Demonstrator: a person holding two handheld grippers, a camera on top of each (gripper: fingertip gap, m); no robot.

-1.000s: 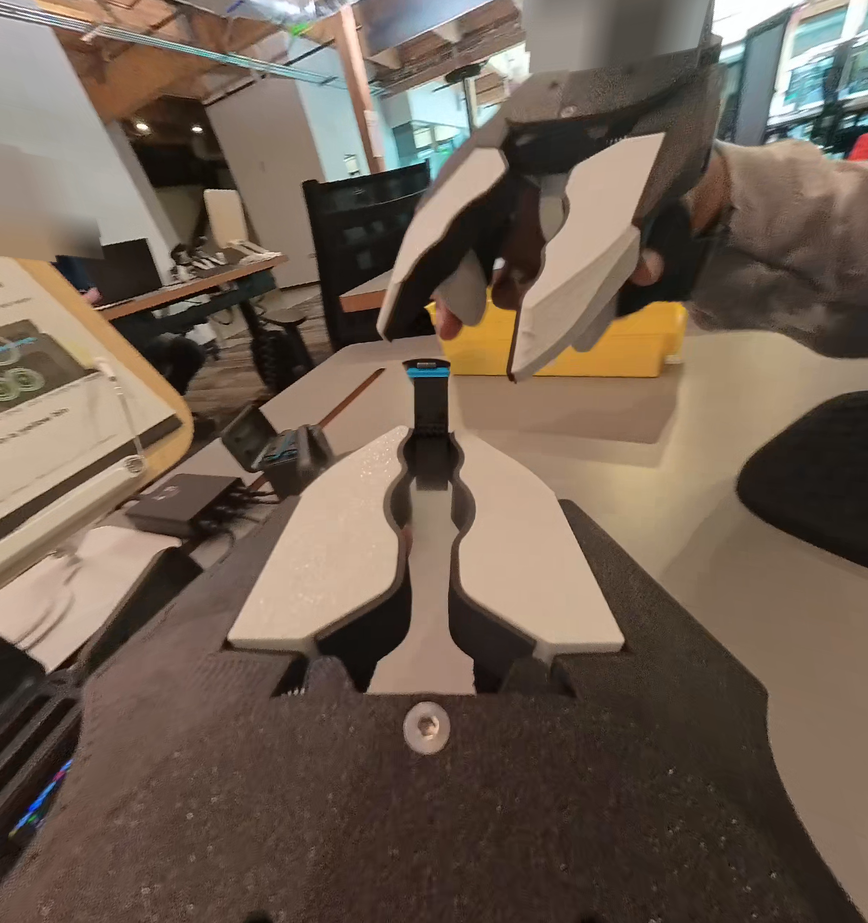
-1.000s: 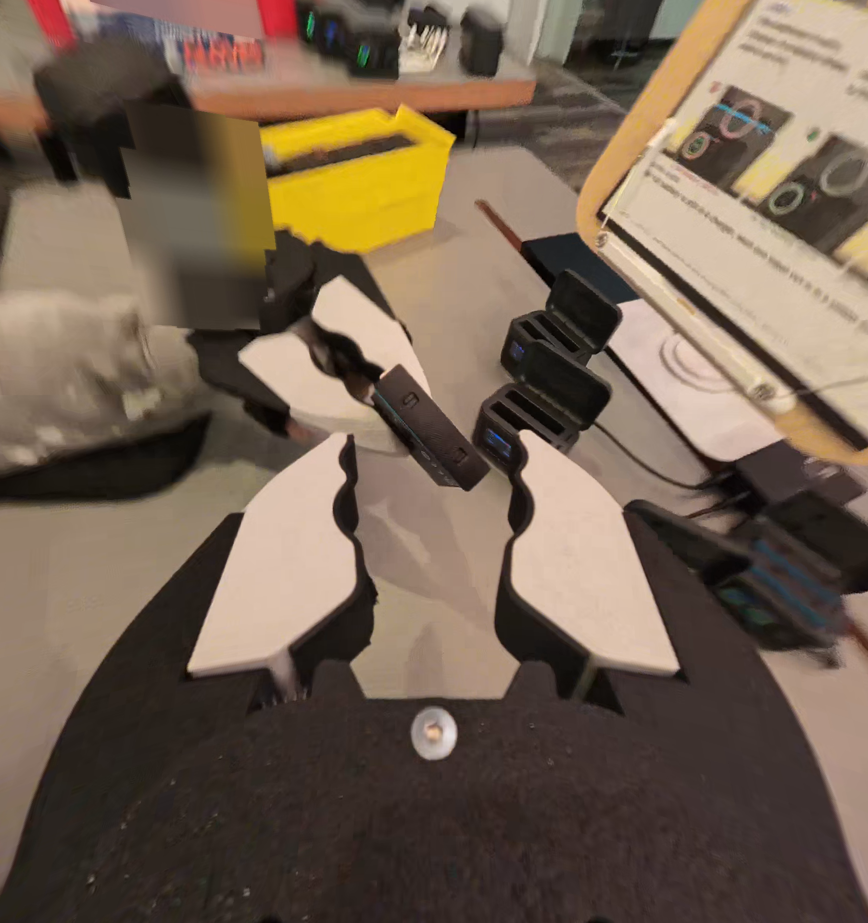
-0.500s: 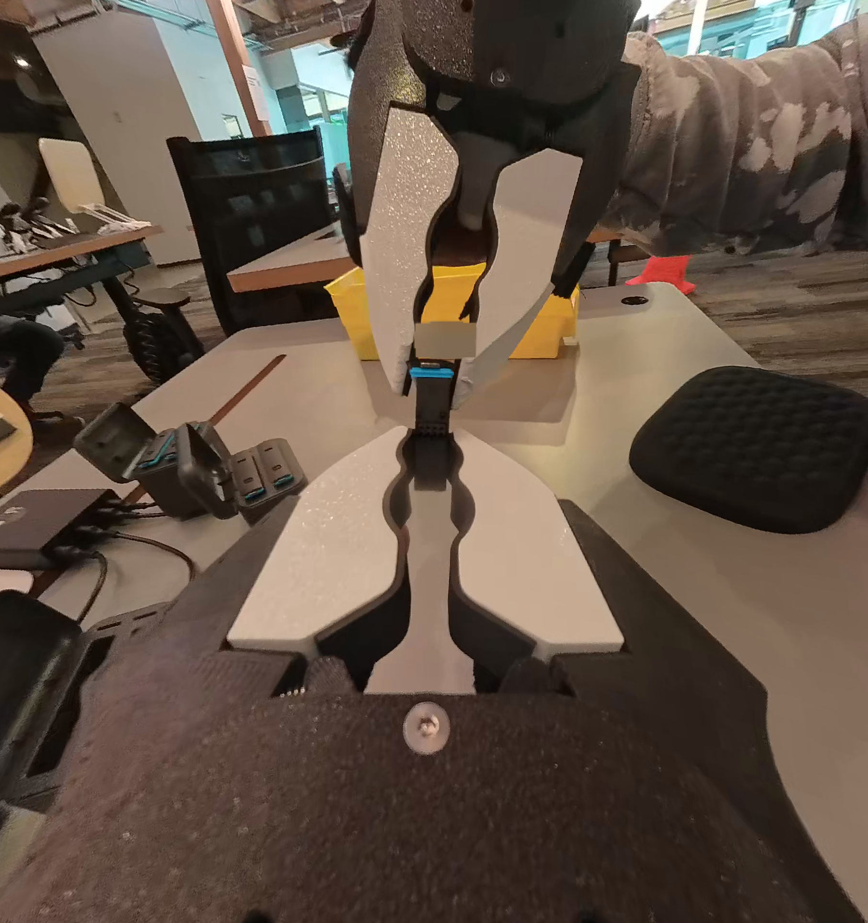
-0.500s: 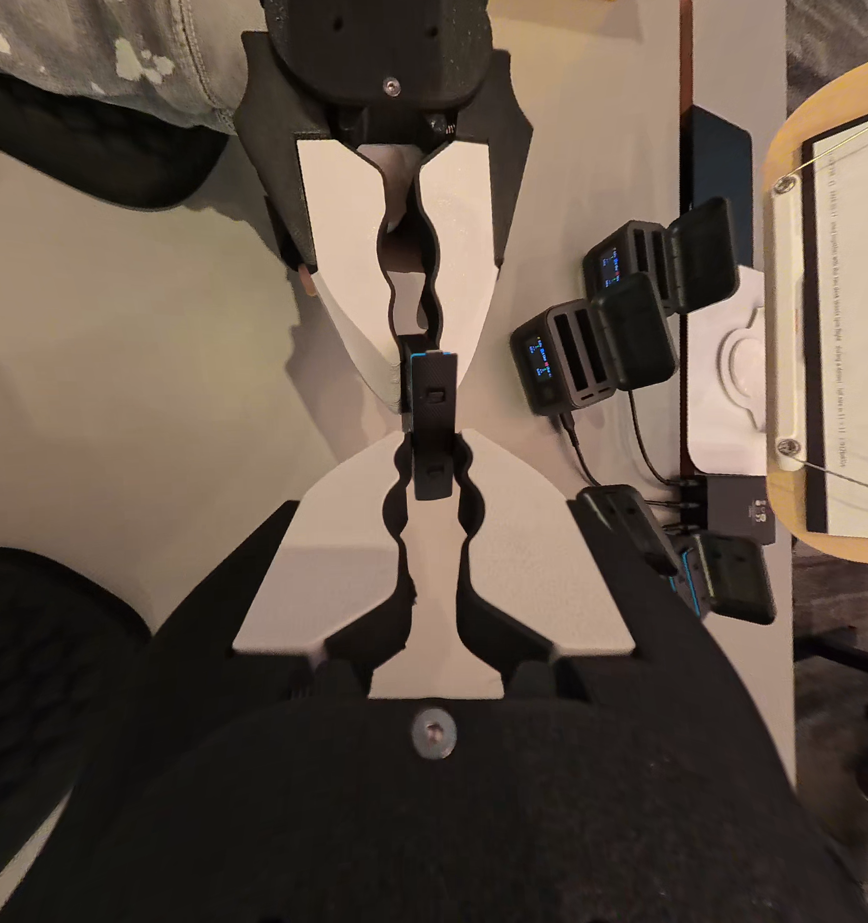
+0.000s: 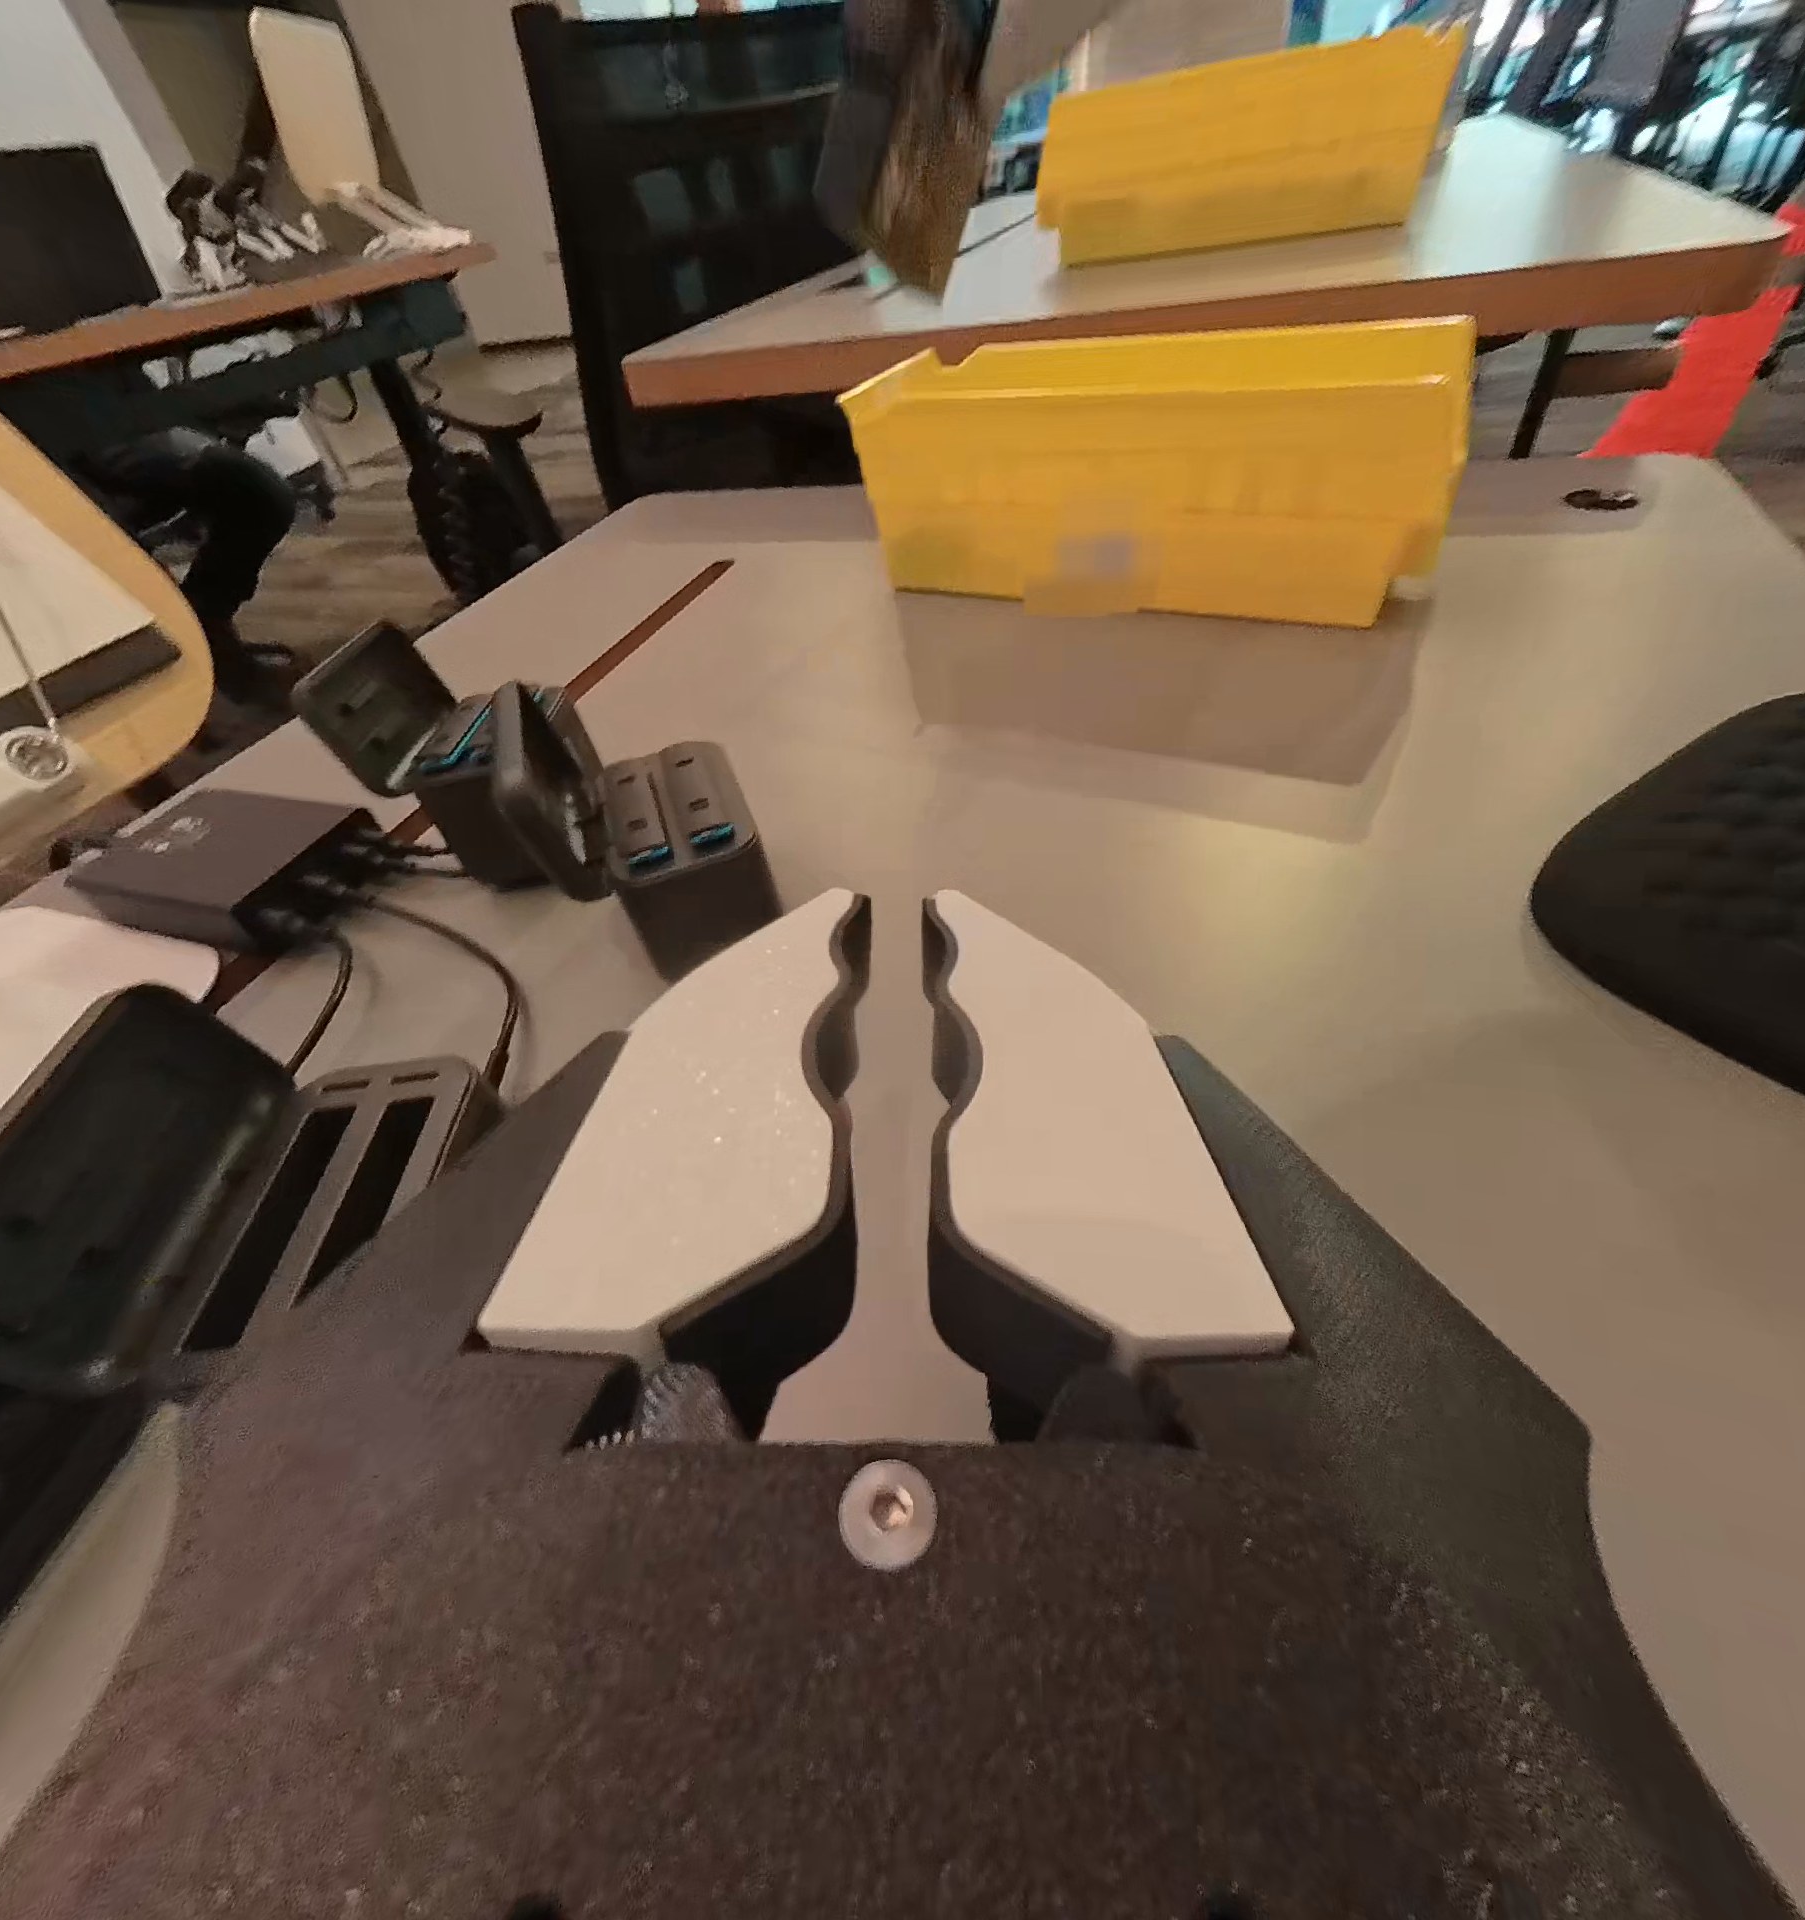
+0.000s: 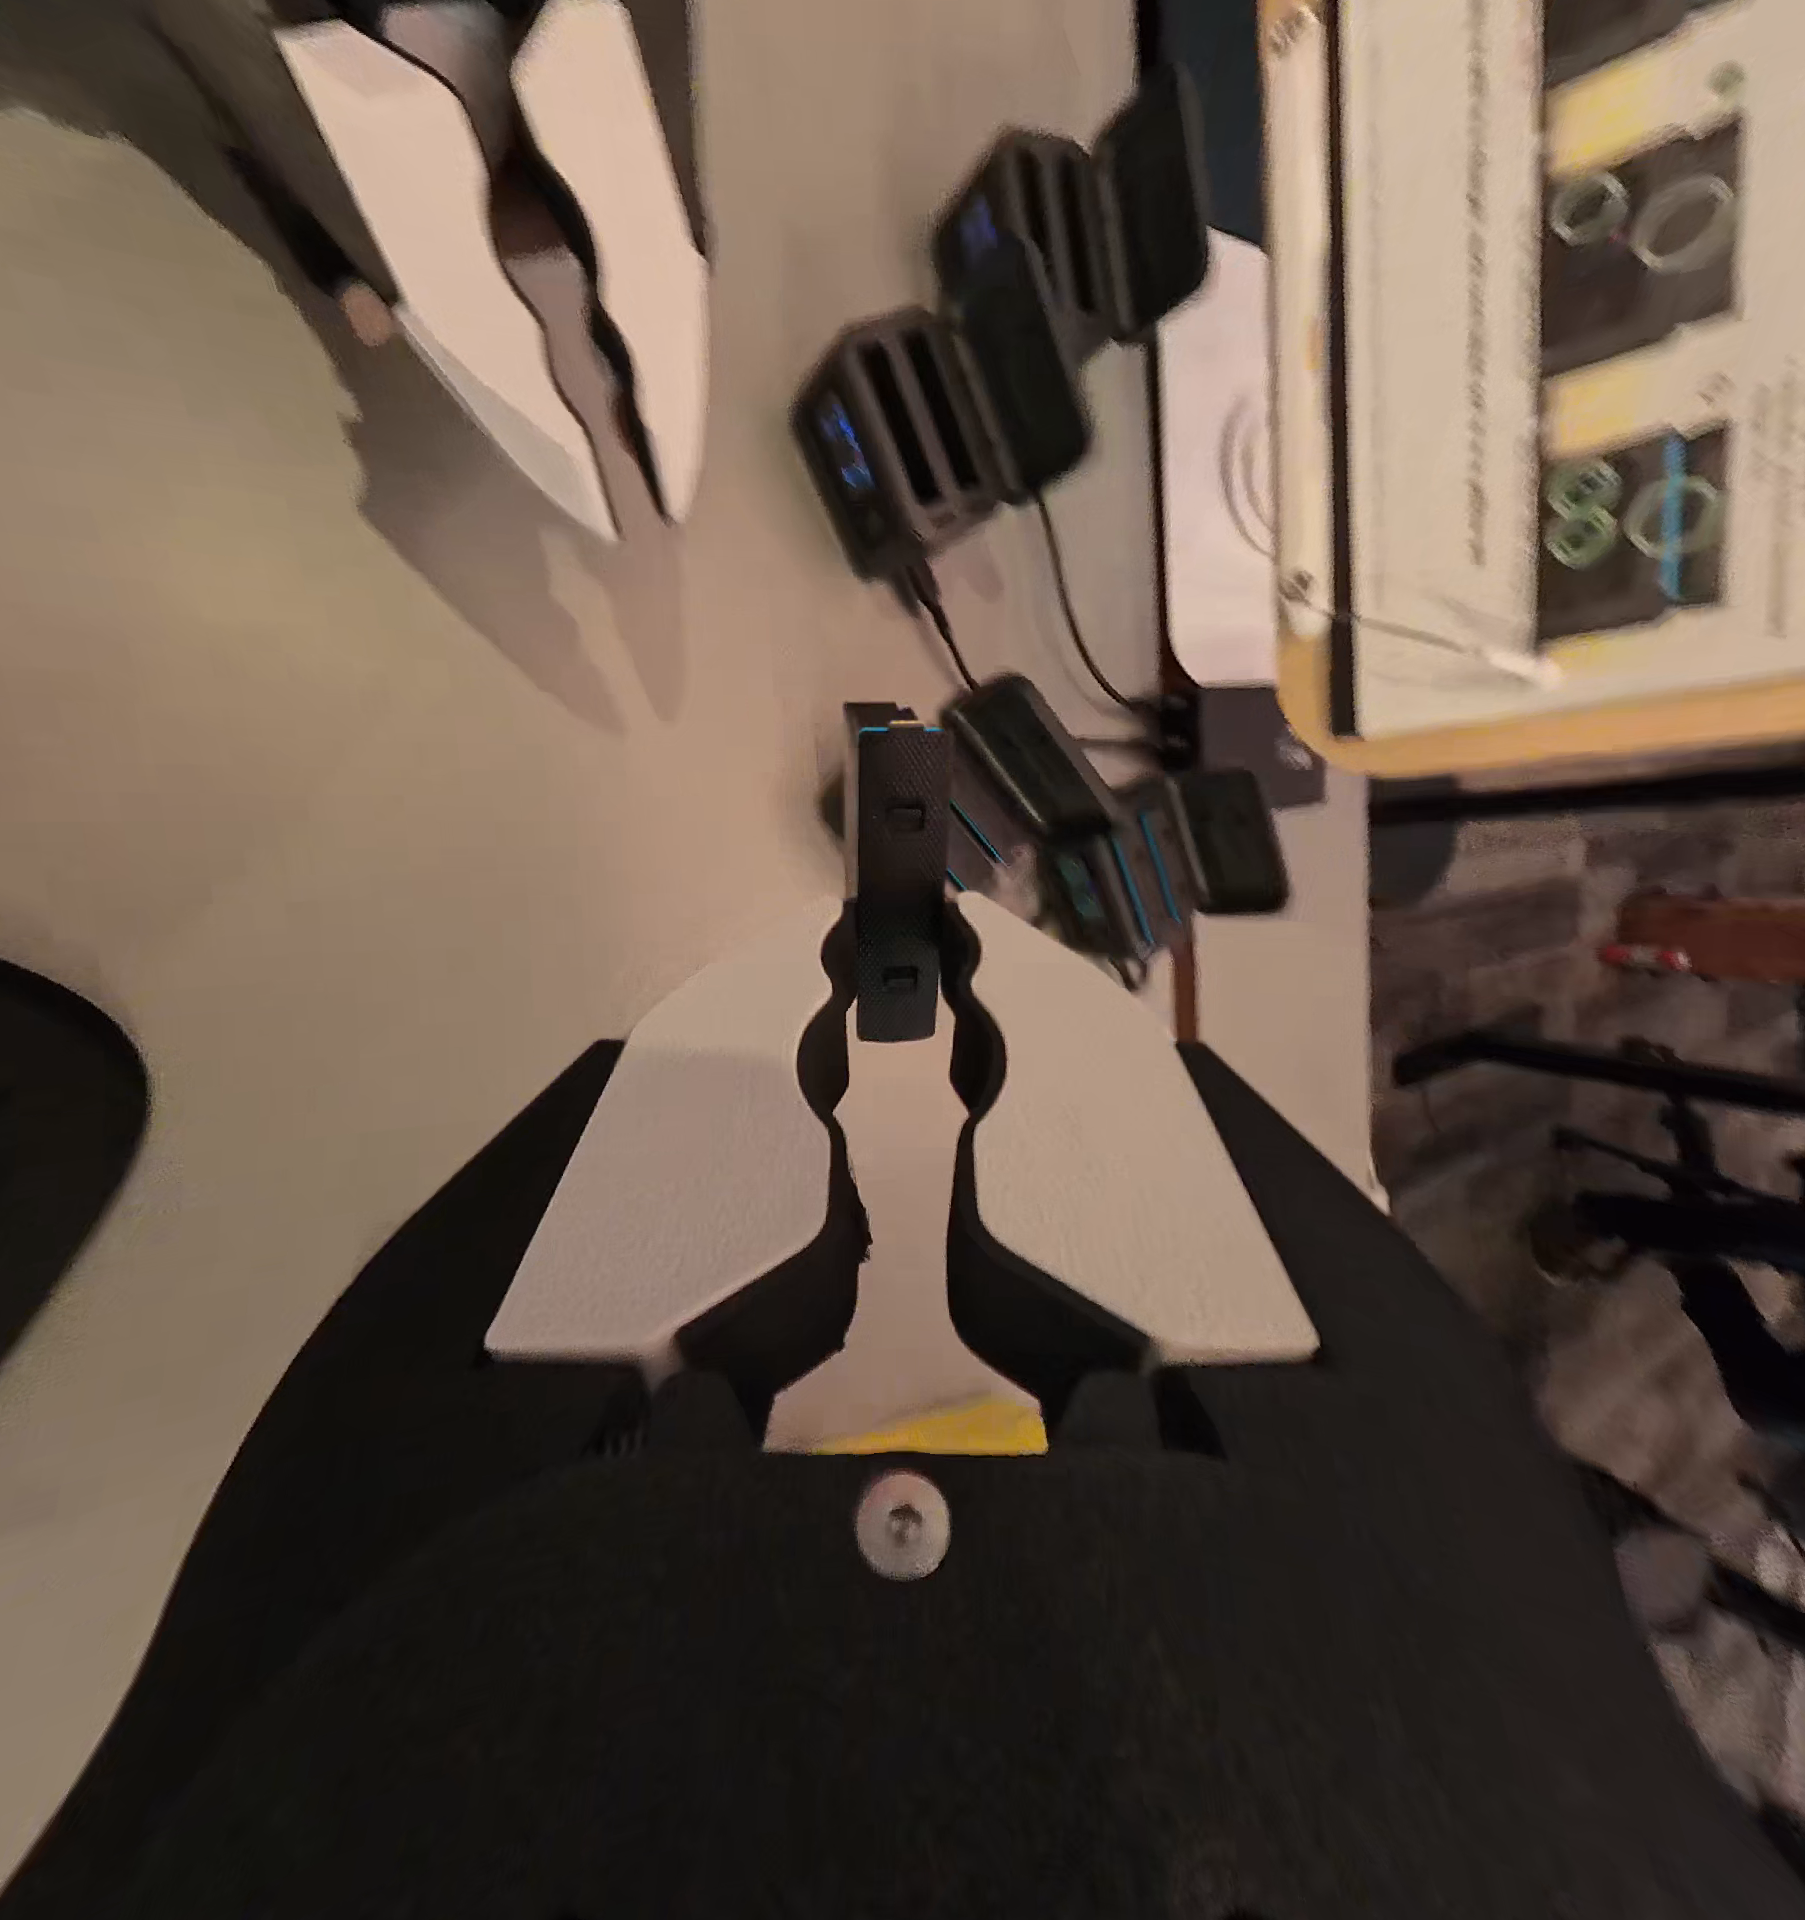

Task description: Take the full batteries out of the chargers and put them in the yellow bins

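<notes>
My right gripper [image 6: 903, 914] is shut on a black battery [image 6: 898, 821] with a blue end, which sticks out forward past the fingertips. My left gripper [image 5: 896, 912] is empty, its jaws a narrow gap apart, low over the grey table [image 5: 1241, 987]. It also shows at the upper left of the right wrist view [image 6: 638, 514], apart from the battery. A yellow bin [image 5: 1168, 488] stands at the table's far side. A charger [image 5: 690, 831] holding two blue-ended batteries stands just left of my left fingertips.
More open chargers [image 5: 462, 748] [image 5: 378, 1132] [image 6: 908, 436] and a black power hub [image 5: 212, 862] with cables line the table's left side. An instruction board [image 6: 1552, 364] leans there. A black padded mat [image 5: 1729, 883] lies right. A second yellow bin [image 5: 1241, 145] sits on the far table. Across from one pair of fingers to the other is roughly 15 cm.
The battery passed from my left gripper to my right one. The left let go and the two grippers drew apart. The right gripper now carries the battery alone.
</notes>
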